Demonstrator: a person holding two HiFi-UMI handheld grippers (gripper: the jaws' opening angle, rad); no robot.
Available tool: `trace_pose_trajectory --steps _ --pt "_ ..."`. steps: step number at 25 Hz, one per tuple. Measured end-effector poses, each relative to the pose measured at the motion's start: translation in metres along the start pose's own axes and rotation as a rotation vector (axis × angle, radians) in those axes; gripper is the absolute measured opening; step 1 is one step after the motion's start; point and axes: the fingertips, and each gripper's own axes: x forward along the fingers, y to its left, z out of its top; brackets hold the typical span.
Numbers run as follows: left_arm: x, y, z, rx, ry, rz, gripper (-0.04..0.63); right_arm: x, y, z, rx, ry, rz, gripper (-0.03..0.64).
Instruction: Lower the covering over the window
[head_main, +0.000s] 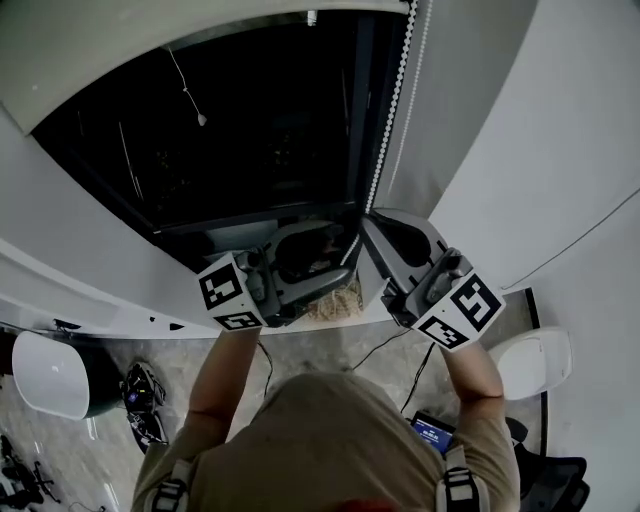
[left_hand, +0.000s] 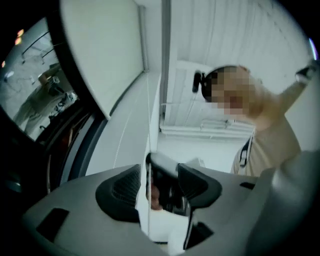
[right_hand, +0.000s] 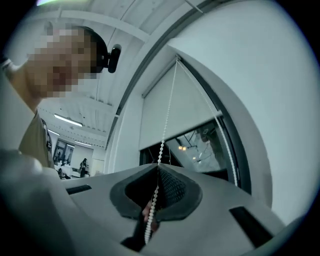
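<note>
A pale roller blind (head_main: 120, 50) covers the upper part of a dark window (head_main: 260, 130). In the right gripper view the blind (right_hand: 175, 110) hangs about halfway down the glass. A white bead chain (head_main: 392, 110) runs down the window's right side. My right gripper (head_main: 375, 228) is shut on this chain (right_hand: 161, 150), which enters between the closed pads and hangs out below them (right_hand: 157, 187). My left gripper (head_main: 312, 250) sits just left of it by the sill. Its jaws stand open (left_hand: 160, 187), with only the white frame edge (left_hand: 150, 125) showing between them.
A thin pull cord with a small weight (head_main: 200, 120) dangles in front of the glass. A white wall (head_main: 540, 150) flanks the window on the right. Below the sill (head_main: 90, 290) are white stools (head_main: 55, 375) (head_main: 530, 360) and floor cables (head_main: 390, 350).
</note>
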Motion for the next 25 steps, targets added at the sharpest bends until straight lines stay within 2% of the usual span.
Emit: trace_pose_trajectory --steps 2,5,6,7,9,10,11,12,15,17,18,19,20,21,23,25 --pt "0.002 0.009 0.037 -0.006 -0.082 0.012 0.229 -0.004 0.005 -0.020 0.035 0.048 0.014 0.014" --pt "0.033 0.012 0.067 0.103 -0.045 0.034 0.229 -0.005 0.015 -0.030 0.034 0.059 0.038 0.014" --pt "0.041 0.011 0.068 0.116 -0.025 0.029 0.166 -0.005 0.019 -0.030 0.021 0.057 0.053 0.014" --pt "0.046 0.008 0.067 0.120 -0.013 0.025 0.028 -0.006 0.024 -0.029 0.010 0.054 0.075 0.014" --pt "0.042 0.002 0.062 0.129 -0.011 0.037 0.026 -0.015 0.031 -0.021 0.031 0.027 0.126 0.015" --pt "0.036 -0.001 0.056 0.142 -0.003 0.052 0.025 -0.022 0.031 -0.010 0.062 -0.008 0.137 0.117" --pt "0.031 -0.004 0.048 0.151 0.013 0.066 0.025 -0.027 0.027 0.004 0.082 -0.050 0.131 0.156" --pt "0.027 -0.006 0.036 0.149 0.033 0.070 0.025 -0.028 0.022 0.018 0.077 -0.083 0.119 0.158" --pt "0.022 -0.013 0.002 0.101 0.079 0.052 0.025 -0.006 0.014 0.034 -0.018 -0.071 0.107 0.155" --pt "0.018 -0.013 -0.007 0.064 0.068 0.045 0.025 0.007 0.016 0.027 -0.056 -0.034 0.096 0.032" --pt "0.014 -0.010 -0.004 0.044 0.046 0.039 0.026 0.008 0.015 0.024 -0.055 -0.030 0.084 0.019" --pt "0.009 -0.005 0.004 0.018 0.008 0.031 0.054 0.008 0.013 0.021 -0.044 -0.027 0.073 0.017" --pt "0.006 0.001 0.018 -0.008 -0.039 0.025 0.151 0.006 0.012 0.016 -0.028 -0.014 0.069 0.017" --pt "0.006 0.006 0.034 -0.016 -0.080 0.024 0.164 0.005 0.013 0.007 -0.011 0.010 0.073 0.017" --pt "0.018 0.010 0.062 0.052 -0.090 0.036 0.164 0.005 0.021 -0.015 0.003 0.067 0.090 0.017" --pt "0.040 0.008 0.070 0.144 -0.017 0.046 0.164 0.007 0.029 -0.025 -0.009 0.080 0.102 0.017"
